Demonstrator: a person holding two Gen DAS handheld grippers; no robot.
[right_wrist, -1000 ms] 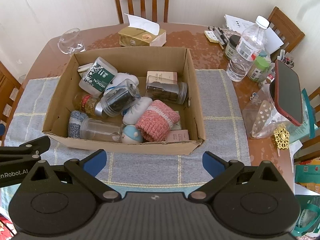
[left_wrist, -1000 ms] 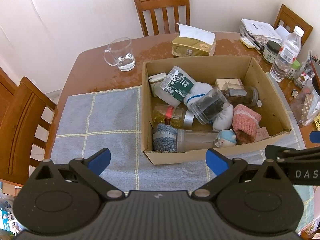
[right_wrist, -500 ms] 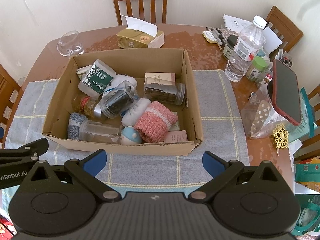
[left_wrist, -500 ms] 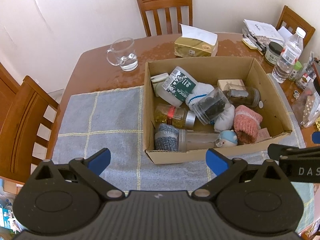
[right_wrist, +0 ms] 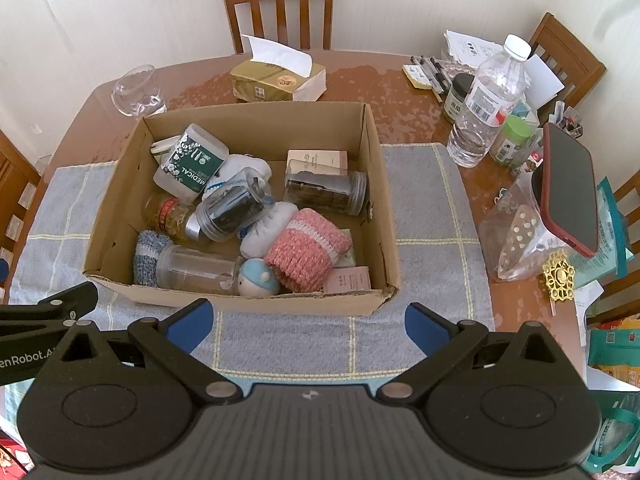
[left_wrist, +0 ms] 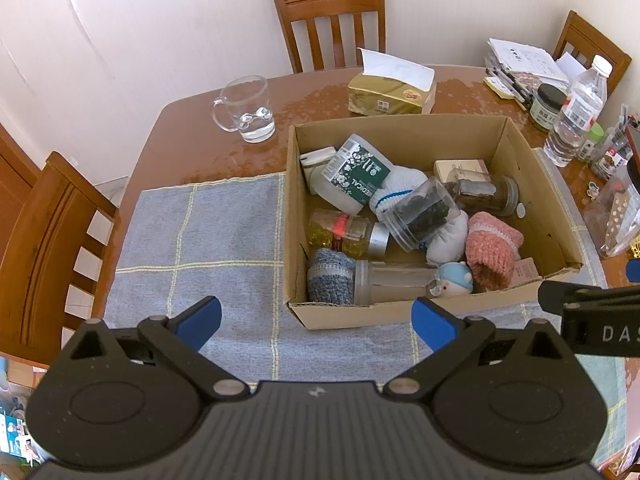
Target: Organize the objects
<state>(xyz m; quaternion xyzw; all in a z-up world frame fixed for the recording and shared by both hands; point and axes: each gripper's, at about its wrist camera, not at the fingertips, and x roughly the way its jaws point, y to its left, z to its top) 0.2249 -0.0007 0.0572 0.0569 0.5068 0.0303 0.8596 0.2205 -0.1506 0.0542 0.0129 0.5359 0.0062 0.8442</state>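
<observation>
Both grippers, left (left_wrist: 316, 322) and right (right_wrist: 307, 320), spread empty; box (right_wrist: 256, 303) mid-frame, jumbled jars overlapping socks; phone (right_wrist: 570, 192) right edge

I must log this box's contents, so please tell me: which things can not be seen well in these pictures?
- White sock: both views, a jar of dark contents lies across it.
- Pink card: both views, pink knit piece covers it.
- Box floor: hidden by the pile.

My right gripper (right_wrist: 306, 322) hangs wide open at the bottom of the frame, just below the cardboard box (right_wrist: 248, 300) of jars and socks at centre.
</observation>
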